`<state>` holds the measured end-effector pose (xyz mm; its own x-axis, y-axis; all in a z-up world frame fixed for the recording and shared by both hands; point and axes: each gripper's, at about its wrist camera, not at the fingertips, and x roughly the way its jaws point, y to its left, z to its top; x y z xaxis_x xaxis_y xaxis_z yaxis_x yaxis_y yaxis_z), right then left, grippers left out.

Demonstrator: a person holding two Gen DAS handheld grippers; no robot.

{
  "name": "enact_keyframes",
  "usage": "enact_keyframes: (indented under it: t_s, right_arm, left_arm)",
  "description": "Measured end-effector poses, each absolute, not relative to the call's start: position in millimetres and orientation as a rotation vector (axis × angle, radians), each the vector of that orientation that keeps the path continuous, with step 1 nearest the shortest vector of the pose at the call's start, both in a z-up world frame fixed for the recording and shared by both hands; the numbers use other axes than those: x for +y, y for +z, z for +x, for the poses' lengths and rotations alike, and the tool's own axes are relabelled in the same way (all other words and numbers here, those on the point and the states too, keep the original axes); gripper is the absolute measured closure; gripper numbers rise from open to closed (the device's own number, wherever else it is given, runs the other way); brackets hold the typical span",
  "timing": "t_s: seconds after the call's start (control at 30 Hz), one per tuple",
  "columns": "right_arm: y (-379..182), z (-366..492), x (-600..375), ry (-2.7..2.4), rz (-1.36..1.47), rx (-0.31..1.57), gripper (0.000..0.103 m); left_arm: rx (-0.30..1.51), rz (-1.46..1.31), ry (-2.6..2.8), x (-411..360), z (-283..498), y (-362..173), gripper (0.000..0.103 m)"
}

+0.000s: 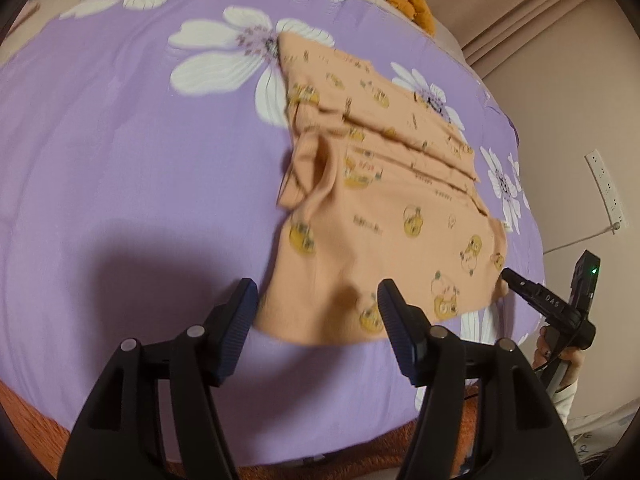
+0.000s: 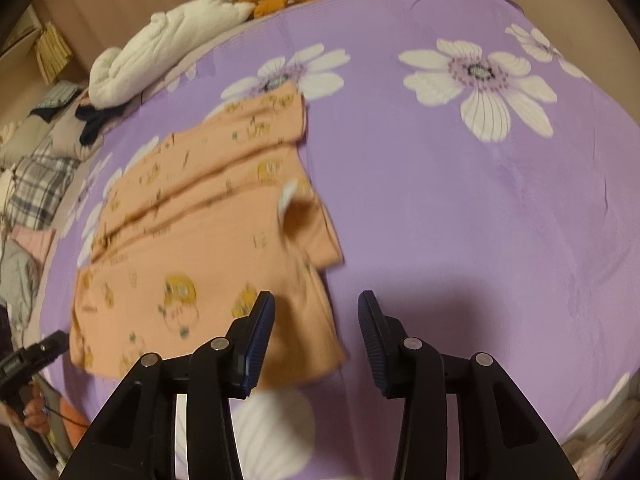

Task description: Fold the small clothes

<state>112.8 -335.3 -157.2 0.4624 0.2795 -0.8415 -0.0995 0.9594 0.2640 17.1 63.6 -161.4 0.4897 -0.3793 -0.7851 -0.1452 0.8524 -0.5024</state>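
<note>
Orange shirt (image 1: 372, 184): partly folded, flat on the purple flowered bedspread (image 1: 120, 140), close to its near edge. Left gripper (image 1: 318, 300): jaws wide apart, holding nothing, over the shirt's near hem. Right gripper (image 2: 316, 312): jaws wide apart, empty, at the shirt's near corner
</note>
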Motion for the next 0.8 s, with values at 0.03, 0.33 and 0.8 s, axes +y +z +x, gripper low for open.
enact_keyframes:
  t_s: [0.03,0.33,0.8]
  right_arm:
    - [-162,111,-335,0.232,0.185,1.081,0.061]
    - [-171,103,-332,0.289,0.248,1.073,0.061]
    - [-84,82,-337,0.408,0.293,0.828,0.093]
  left_arm:
    - [1.069,-0.562,-0.151,63,15,-163,0.041]
    - [1.069,-0.581,-0.181,49,9,-175,0.078]
    - [0.814,-0.569,-0.244,55,-1,-74,0.097]
